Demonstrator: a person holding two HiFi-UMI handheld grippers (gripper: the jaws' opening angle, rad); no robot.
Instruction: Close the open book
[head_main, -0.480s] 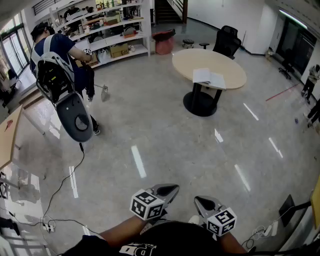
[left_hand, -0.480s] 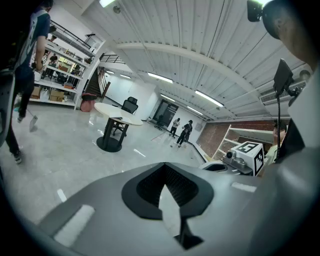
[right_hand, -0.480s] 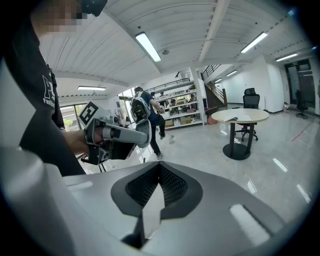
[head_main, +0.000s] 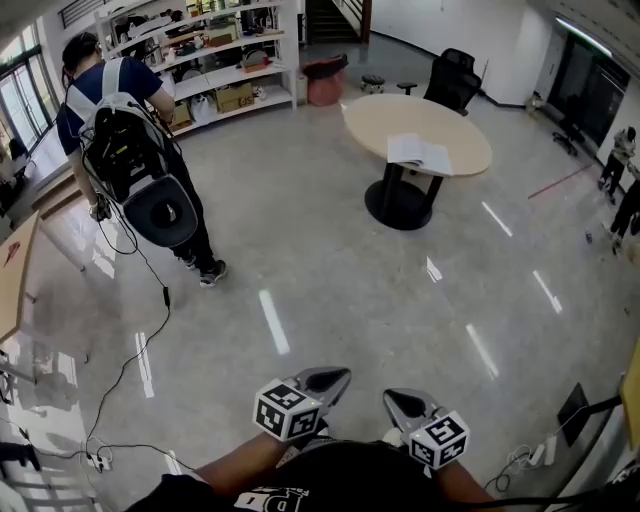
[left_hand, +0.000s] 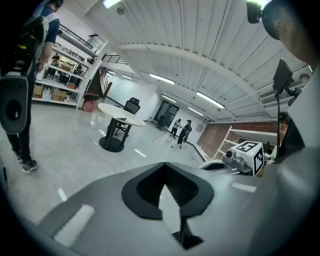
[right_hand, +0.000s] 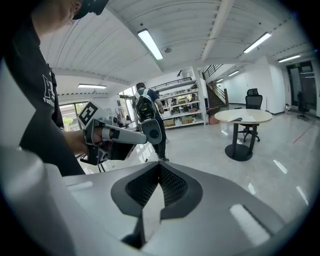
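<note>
The open book (head_main: 419, 153) lies with white pages up on the round beige table (head_main: 460, 135) far across the floor. Both grippers are held close to my body, well short of the table. My left gripper (head_main: 326, 381) points toward the table with its jaws closed together and nothing between them. My right gripper (head_main: 402, 404) sits beside it, jaws also together and empty. In the left gripper view the table (left_hand: 121, 114) is small and distant beyond the left gripper (left_hand: 166, 189). In the right gripper view the book (right_hand: 236, 118) shows on the table (right_hand: 250, 116), far past the right gripper (right_hand: 158, 186).
A person with a backpack and a hanging round device (head_main: 130, 160) walks at the left, trailing a cable (head_main: 130, 355) over the floor. Shelves (head_main: 215, 50) line the back wall. A black office chair (head_main: 455, 80) stands behind the table. A wooden tabletop (head_main: 15, 270) is at the left edge.
The person with the backpack has straightened up and stepped to the right, nearer to the middle of the floor. Both grippers have kept their places and stay shut.
</note>
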